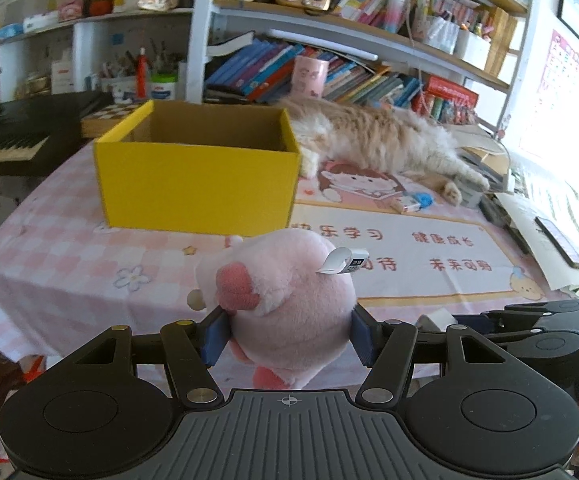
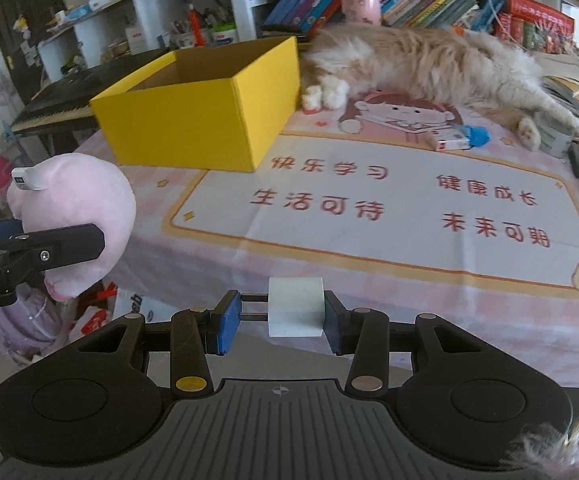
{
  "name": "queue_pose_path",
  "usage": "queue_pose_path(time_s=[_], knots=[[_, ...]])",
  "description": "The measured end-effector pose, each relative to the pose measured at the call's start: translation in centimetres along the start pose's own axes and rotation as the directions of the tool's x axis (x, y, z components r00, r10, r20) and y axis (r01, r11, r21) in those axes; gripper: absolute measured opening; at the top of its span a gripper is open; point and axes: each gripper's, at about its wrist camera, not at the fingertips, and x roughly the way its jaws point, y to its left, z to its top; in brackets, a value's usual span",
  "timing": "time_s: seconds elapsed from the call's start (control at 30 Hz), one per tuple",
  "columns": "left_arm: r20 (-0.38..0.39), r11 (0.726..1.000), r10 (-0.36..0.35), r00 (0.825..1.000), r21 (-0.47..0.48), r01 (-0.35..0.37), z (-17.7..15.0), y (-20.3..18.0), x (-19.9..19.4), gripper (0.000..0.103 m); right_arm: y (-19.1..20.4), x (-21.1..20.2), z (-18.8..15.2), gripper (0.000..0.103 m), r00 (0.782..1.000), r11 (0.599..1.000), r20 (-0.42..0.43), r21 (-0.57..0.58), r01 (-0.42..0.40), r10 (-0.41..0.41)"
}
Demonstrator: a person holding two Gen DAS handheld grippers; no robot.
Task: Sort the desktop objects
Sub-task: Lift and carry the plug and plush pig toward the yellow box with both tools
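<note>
My left gripper [image 1: 287,336] is shut on a pink plush toy [image 1: 289,292] with a white tag, held in the air at the table's near edge. The toy also shows in the right wrist view [image 2: 77,208], left of my right gripper. My right gripper [image 2: 277,320] is shut on a white plug adapter [image 2: 295,306], its two prongs pointing left, near the table's front edge. An open yellow box [image 1: 197,184] stands on the table beyond the toy; it also shows in the right wrist view [image 2: 193,116], at far left.
A cat [image 2: 429,64] lies along the back of the table beside the box. A small red-white box and blue object [image 2: 461,140] lie near its paws. A phone [image 1: 561,242] and papers lie at right. A keyboard [image 1: 17,132] stands left; bookshelves [image 1: 329,68] behind.
</note>
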Motion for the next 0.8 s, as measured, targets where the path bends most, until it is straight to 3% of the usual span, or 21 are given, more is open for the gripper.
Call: queue_pose_path(time_s=[0.8], knots=[[0.095, 0.990, 0.094, 0.991, -0.113, -0.083, -0.9, 4.0, -3.1, 0.061, 6.0, 0.2, 0.7, 0.040, 0.998, 0.980, 0.025, -0.190, -0.053, 0.058]])
